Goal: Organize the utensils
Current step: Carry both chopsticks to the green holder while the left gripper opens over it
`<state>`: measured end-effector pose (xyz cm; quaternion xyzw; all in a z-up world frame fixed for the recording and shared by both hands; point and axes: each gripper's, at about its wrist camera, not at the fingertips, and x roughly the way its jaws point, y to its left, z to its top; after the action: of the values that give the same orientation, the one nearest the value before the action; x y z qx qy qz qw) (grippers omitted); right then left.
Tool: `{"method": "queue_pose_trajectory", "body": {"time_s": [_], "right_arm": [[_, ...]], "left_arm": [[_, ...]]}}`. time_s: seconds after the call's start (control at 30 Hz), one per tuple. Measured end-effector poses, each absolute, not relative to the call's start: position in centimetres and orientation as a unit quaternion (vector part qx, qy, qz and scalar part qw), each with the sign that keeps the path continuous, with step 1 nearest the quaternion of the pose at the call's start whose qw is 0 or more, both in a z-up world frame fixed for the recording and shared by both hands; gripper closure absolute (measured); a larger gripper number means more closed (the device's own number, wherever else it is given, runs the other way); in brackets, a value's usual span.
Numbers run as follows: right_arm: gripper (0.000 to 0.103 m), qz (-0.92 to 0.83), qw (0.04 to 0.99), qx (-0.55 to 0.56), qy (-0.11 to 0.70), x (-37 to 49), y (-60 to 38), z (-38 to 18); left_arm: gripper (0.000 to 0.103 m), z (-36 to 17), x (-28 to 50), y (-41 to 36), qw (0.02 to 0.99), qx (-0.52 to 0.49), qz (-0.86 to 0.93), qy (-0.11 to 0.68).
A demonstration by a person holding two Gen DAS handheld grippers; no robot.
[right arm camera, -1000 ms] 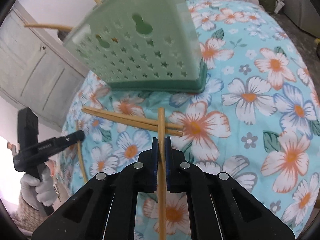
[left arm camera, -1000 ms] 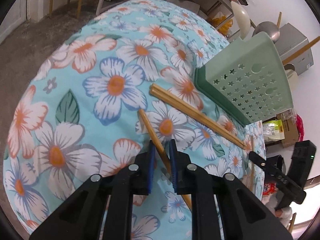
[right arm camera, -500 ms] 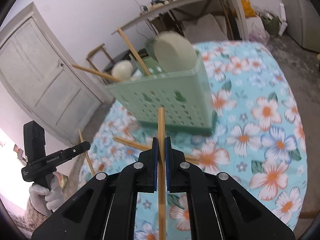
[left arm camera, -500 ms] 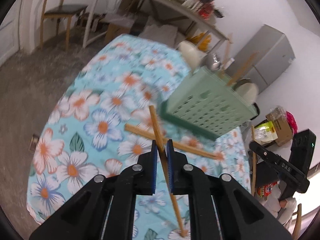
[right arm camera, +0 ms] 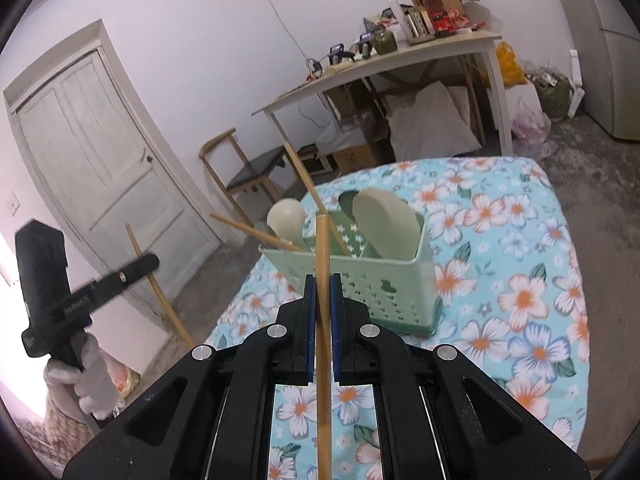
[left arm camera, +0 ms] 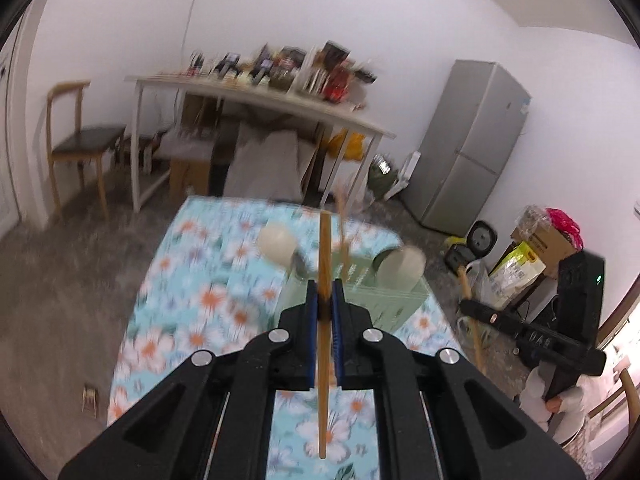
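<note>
The right gripper is clamping one chopstick between closed jaws; the left gripper is pinching another chopstick, both raised above the desk. Beyond, the green caddy is sitting mid-desk. Judging by that, each stick should be tipped vertical, then lowered into an open compartment beside the spoons.

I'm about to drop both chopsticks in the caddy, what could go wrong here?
Each gripper, left and right, pinches one chopstick near its middle, so it may pivot or slip. The caddy already holds spoons and leaning sticks that could block entry. A hard push might tip the light caddy.
</note>
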<state>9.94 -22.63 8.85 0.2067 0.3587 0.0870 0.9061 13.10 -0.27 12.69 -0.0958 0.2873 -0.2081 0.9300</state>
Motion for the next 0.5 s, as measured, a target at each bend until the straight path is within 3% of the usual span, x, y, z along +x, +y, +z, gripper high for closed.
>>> {"method": "queue_pose_trajectory", "body": {"time_s": [0.27,0.5], "right_arm": [[0.098,0.08,0.91,0.212,0.347,9.9,-23.8,9.8],[0.098,0.072,0.909,0.213,0.352,10.3,-24.3,9.7]], "left_arm": [[0.097,18.6,15.2,-2.5,0.95,-0.091,-0.23,0.191],[0.097,20.7,18.4,-4.8,0.955,-0.102,-0.243,0.137]]}}
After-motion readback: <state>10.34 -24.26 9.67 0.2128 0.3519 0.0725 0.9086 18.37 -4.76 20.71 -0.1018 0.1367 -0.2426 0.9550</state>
